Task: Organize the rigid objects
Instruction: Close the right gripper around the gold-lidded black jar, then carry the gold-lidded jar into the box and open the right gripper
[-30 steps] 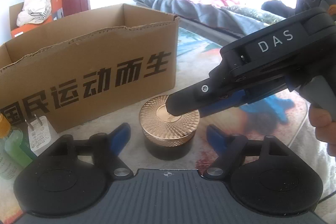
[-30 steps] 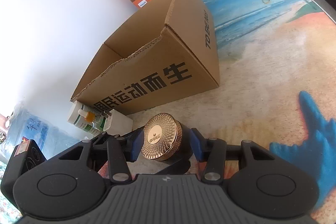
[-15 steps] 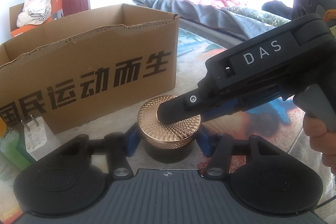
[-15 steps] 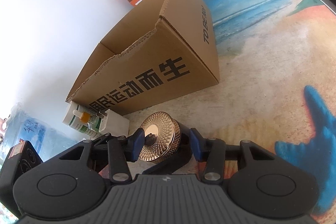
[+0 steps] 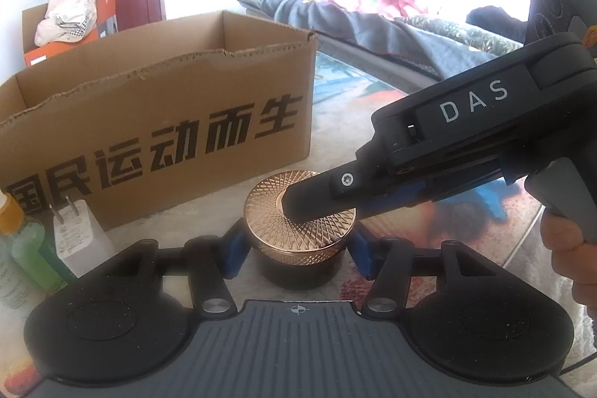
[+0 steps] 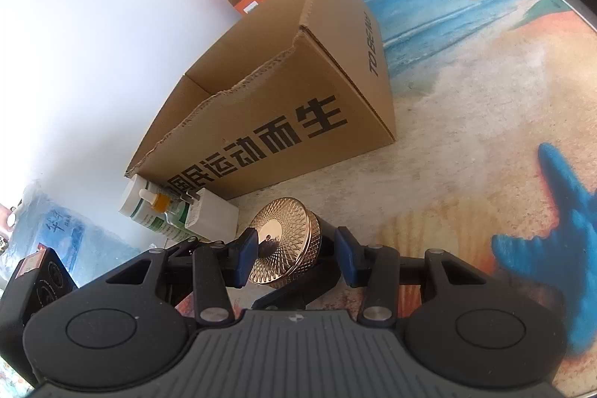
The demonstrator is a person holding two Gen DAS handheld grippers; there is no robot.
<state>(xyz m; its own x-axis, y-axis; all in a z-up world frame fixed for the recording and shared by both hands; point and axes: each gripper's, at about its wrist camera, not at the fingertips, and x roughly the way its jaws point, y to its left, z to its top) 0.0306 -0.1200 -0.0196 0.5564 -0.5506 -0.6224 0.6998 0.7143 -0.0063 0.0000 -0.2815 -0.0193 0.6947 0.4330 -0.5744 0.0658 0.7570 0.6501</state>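
Note:
A dark jar with a rose-gold patterned lid (image 5: 272, 230) stands in front of an open cardboard box (image 5: 149, 122). My left gripper (image 5: 298, 248) is shut on the jar, its blue pads pressing both sides under the lid. The right gripper comes in from the right, turned on its side, with its upper finger (image 5: 321, 193) lying flat on the lid. In the right wrist view the jar (image 6: 283, 241) sits between the right gripper's (image 6: 294, 256) pads, one on the lid's face and one at the base. The box (image 6: 283, 99) is just beyond.
A white plug adapter (image 5: 74, 234) and green bottles (image 5: 26, 248) stand left of the jar against the box. A person's hand (image 5: 563, 237) holds the right gripper's handle. The beach-print table cover (image 6: 466, 81) stretches right. Bedding (image 5: 373, 17) lies behind.
The left gripper's jaws have closed from wide apart onto the jar's sides. The right gripper's upper finger has slid further across the lid.

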